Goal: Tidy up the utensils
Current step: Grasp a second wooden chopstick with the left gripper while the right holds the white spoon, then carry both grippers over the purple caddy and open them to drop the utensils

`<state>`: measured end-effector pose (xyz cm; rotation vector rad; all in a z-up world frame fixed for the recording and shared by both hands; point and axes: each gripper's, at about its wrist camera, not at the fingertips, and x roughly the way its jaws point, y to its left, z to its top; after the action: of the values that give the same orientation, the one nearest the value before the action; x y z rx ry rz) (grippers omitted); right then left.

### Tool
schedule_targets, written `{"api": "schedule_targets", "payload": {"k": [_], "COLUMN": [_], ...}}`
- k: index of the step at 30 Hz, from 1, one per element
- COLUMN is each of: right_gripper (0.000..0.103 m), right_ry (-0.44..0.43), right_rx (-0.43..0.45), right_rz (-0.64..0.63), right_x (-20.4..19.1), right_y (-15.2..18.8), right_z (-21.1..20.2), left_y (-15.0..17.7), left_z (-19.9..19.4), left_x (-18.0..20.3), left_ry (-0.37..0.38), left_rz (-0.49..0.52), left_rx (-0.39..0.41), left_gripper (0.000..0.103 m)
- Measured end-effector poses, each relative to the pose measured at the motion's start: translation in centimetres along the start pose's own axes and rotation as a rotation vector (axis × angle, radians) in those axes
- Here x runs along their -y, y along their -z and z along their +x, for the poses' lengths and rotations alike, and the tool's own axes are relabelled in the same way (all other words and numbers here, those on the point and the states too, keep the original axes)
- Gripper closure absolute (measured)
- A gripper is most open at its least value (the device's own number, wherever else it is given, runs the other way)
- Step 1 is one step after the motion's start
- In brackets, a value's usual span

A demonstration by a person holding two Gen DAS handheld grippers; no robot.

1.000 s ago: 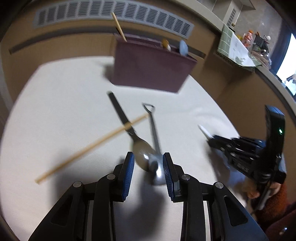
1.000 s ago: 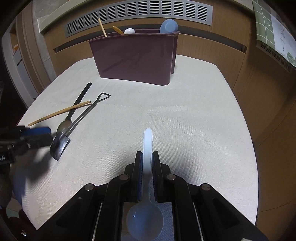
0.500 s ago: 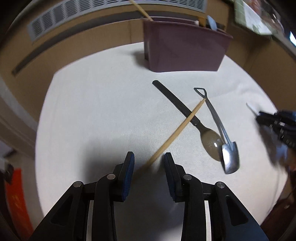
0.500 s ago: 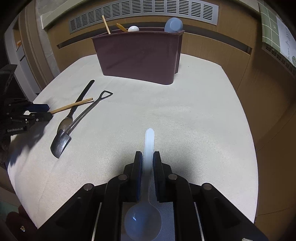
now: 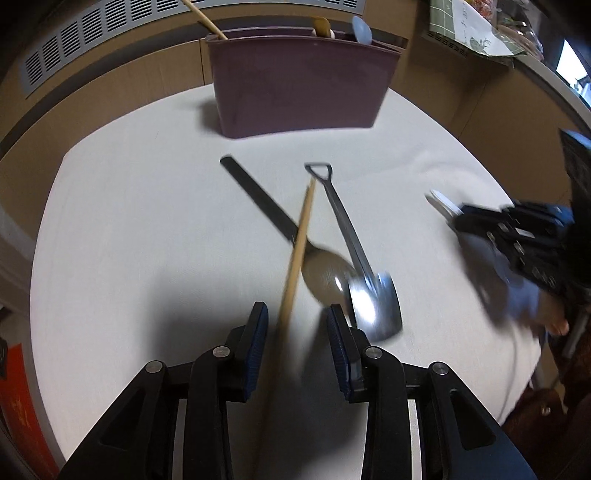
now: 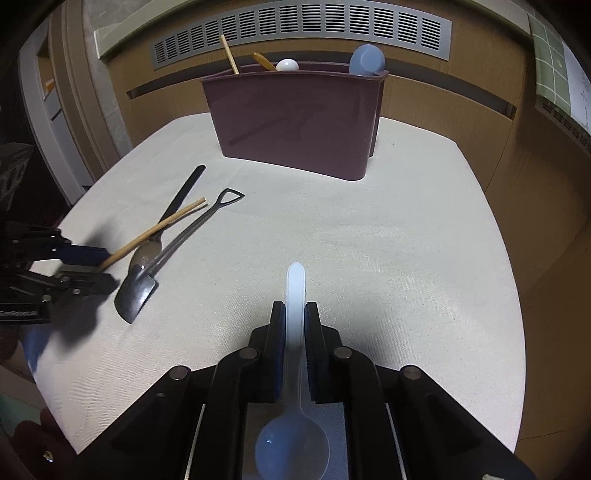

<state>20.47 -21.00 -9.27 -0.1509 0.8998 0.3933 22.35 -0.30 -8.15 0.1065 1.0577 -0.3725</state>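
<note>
A maroon utensil holder [image 5: 301, 88] [image 6: 295, 118] stands at the far side of the table, with several utensils in it. A wooden chopstick [image 5: 295, 258] [image 6: 155, 230], a black-handled spoon [image 5: 321, 271] [image 6: 147, 254] and a shovel-shaped metal spoon [image 5: 373, 302] [image 6: 135, 295] lie together on the cloth. My left gripper [image 5: 297, 334] [image 6: 88, 266] is open, its jaws around the near end of the chopstick. My right gripper [image 6: 295, 325] [image 5: 461, 218] is shut on a pale blue plastic spoon [image 6: 293, 369], handle pointing forward.
The table [image 6: 369, 240] has a white cloth and a wooden wall with a vent grille [image 6: 303, 29] behind it. A green checked cloth [image 6: 550, 66] hangs at the far right. The table edge drops off at left and right.
My left gripper swung left from over the spoons, then moved forward, so the chopstick's near end now lies between its open jaws. My right gripper moved closer to the holder with the plastic spoon.
</note>
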Motion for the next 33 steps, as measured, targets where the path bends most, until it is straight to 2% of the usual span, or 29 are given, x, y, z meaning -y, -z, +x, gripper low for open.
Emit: {"api": "schedule_targets", "payload": {"k": [1,3,6,10,16,19,22,24,28,31,33], "right_gripper": [0.094,0.094,0.094,0.094,0.094,0.094,0.094,0.094,0.094,0.094,0.094], "right_ry": [0.003,0.011,0.009,0.001,-0.047,-0.122,-0.166,-0.187,-0.214,-0.199,-0.174], "right_rx": [0.001,0.007,0.012,0.028,0.081,0.109,0.15,0.18,0.232,0.247,0.267], "right_rz": [0.002,0.006,0.017,0.035,0.093,0.141,0.163,0.167,0.169,0.169,0.164], "right_x": [0.1,0.3,0.7,1.0,1.9,2.5,2.5,2.3,2.0,2.0,2.0], "right_y": [0.0,0.0,0.0,-0.2,-0.7,-1.1,-1.6,-1.9,-2.4,-2.8,-3.7], "right_z": [-0.1,-0.4,-0.7,-1.0,-2.6,-3.6,-4.6,-5.4,-6.6,-6.8,-7.1], "left_y": [-0.4,-1.6,-3.0,-3.6,-1.9,-0.5,0.0,0.3,-0.1,-0.7,-2.5], "left_z": [0.2,0.7,1.6,1.2,-5.5,-9.1,-10.7,-11.0,-10.4,-10.8,-12.0], "left_x": [-0.1,-0.2,-0.5,-0.5,-1.6,-2.4,-3.3,-3.8,-3.4,-3.3,-3.1], "left_ry": [0.001,-0.019,-0.023,-0.014,0.098,0.117,0.144,0.152,0.128,0.117,0.125], "left_rz": [-0.003,0.001,0.013,-0.023,-0.176,-0.255,-0.327,-0.362,-0.401,-0.408,-0.394], "left_rx": [0.0,0.001,-0.003,0.008,0.209,0.328,0.421,0.461,0.482,0.511,0.55], "left_gripper": [0.074,0.087,0.095,0.098,0.097,0.098,0.097,0.097,0.098,0.098,0.098]}}
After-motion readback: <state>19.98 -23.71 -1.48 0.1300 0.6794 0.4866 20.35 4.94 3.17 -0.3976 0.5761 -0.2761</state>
